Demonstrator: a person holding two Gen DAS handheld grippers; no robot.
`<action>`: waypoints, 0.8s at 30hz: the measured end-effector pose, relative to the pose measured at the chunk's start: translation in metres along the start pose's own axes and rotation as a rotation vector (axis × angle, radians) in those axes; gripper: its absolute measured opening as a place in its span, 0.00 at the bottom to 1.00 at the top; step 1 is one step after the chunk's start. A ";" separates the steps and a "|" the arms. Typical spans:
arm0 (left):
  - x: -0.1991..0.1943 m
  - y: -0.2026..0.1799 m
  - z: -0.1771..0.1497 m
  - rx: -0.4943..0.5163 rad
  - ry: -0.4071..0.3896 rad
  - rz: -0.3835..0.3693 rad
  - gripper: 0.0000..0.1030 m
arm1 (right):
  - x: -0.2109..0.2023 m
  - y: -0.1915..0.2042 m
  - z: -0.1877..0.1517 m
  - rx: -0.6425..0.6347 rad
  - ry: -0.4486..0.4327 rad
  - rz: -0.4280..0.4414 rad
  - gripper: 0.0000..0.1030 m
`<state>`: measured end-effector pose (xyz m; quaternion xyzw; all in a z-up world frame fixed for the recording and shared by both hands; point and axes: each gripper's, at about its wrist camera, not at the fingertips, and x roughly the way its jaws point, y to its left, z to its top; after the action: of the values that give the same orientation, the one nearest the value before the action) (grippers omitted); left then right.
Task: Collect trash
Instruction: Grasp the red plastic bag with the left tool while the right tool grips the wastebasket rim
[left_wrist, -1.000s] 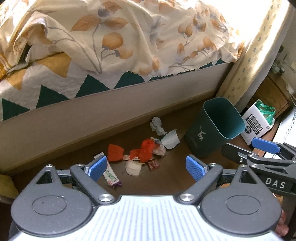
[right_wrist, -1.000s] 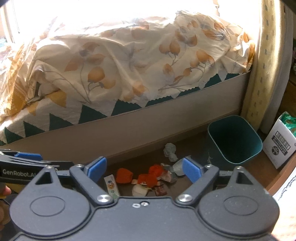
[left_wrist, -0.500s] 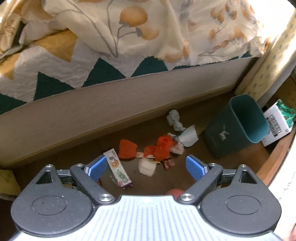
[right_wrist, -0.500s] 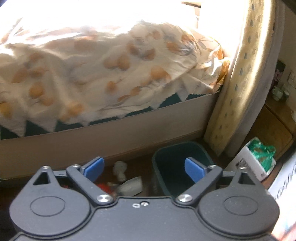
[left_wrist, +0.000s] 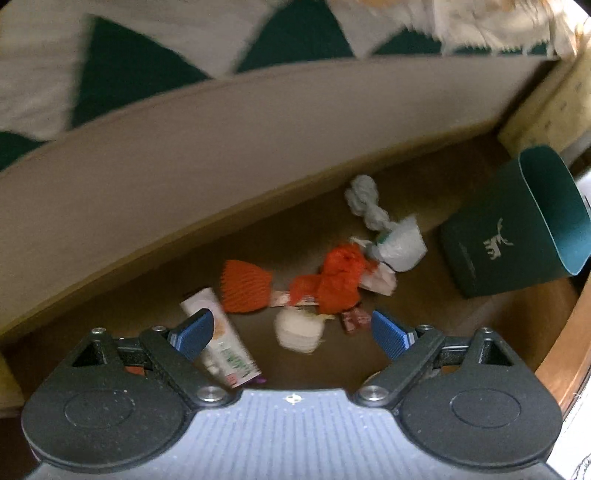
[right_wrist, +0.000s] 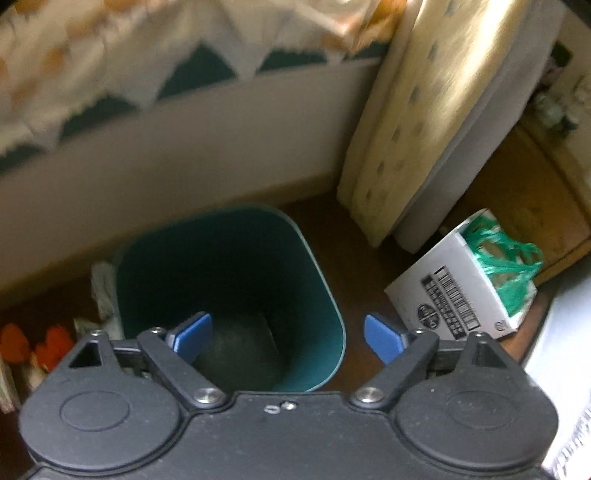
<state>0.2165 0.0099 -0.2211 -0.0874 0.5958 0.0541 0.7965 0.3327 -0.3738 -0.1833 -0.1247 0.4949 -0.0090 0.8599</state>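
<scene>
Left wrist: snack wrapper (left_wrist: 221, 339) lies lengthwise toward the bed (left_wrist: 258, 140).

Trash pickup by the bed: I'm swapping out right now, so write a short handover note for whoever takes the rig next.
Left hand-held gripper: open, nothing held, above the trash pile on the floor beside the bed.
Right hand-held gripper: jaws closing, nothing between them, over the green bin.
Trash on the floor: snack wrapper by the left pad, white wad, orange net, orange crumple, white bag, grey tissue.
Bin stands upright, right of the pile.
Done: nothing picked up that shows; the bin's contents are too dark to tell.
Left: every piece goes into the bin.
</scene>
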 end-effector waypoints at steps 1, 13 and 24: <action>0.012 -0.007 0.004 0.018 0.005 -0.007 0.90 | 0.011 -0.004 0.001 -0.006 0.005 0.008 0.83; 0.134 -0.072 0.021 0.177 0.107 -0.043 0.90 | 0.097 -0.018 0.031 -0.111 0.082 0.065 0.56; 0.224 -0.070 0.030 0.219 0.196 -0.026 0.90 | 0.124 -0.012 0.038 -0.205 0.084 0.007 0.19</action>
<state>0.3217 -0.0562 -0.4226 -0.0125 0.6720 -0.0304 0.7398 0.4299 -0.3949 -0.2674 -0.2100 0.5295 0.0394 0.8210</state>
